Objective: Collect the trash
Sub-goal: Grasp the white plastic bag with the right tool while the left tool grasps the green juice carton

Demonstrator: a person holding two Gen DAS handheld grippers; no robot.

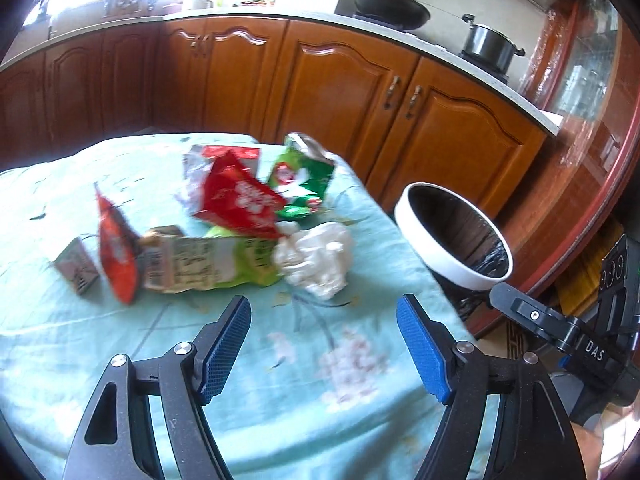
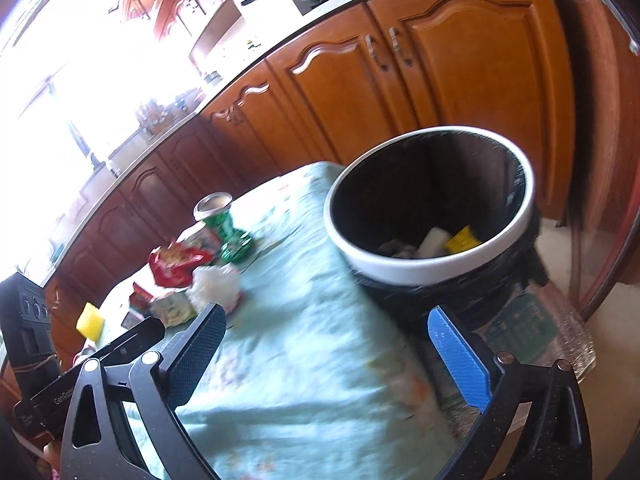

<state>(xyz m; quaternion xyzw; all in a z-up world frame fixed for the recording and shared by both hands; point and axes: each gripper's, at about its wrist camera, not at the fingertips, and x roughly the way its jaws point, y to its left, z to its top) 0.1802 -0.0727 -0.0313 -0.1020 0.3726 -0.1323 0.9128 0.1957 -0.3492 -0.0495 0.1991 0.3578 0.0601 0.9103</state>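
**Both grippers empty, trash pile on bench, bin at the edge**

Left hand-held gripper point(image 1: 324, 316) hovers over the bench point(image 1: 48, 360), which wears a pale green floral cloth. Jaws wide apart, nothing between the blue pads. Right hand-held gripper point(image 2: 326, 330) is also spread wide and empty, sitting over the near bench point(image 2: 280, 380) corner close to the bin.

Trash sits bunched in one pile mid-bench, ahead of the left gripper. Left to right in the left wrist view: small grey carton point(image 1: 76, 266), orange-red wrapper point(image 1: 116, 248) standing on edge, crumpled yellow-green packet point(image 1: 200, 264) lying flat, white crumpled plastic point(image 1: 316, 258) nearest the bin side. Behind those: red snack bag point(image 1: 240, 200) propped up, and a green bag point(image 1: 304, 176) upright with its top open. All touching or overlapping; edges blurred.

Right wrist view shows the same pile from the side: green bag point(image 2: 224, 228) farthest, red snack bag point(image 2: 176, 264), white crumpled plastic point(image 2: 216, 284) nearest. A yellow sponge-like block point(image 2: 90, 320) shows at the far left, partly hidden behind the other gripper's body.

Trash bin point(image 2: 430, 204) stands just beside the bench's edge, white rim, dark liner. Inside it: a yellow scrap, a white piece, some greyish bits. In the left wrist view the trash bin point(image 1: 452, 236) is off to the right of the pile.

Wood cabinets behind, a wok point(image 1: 388, 4) and a pot point(image 1: 490, 42) on the counter.
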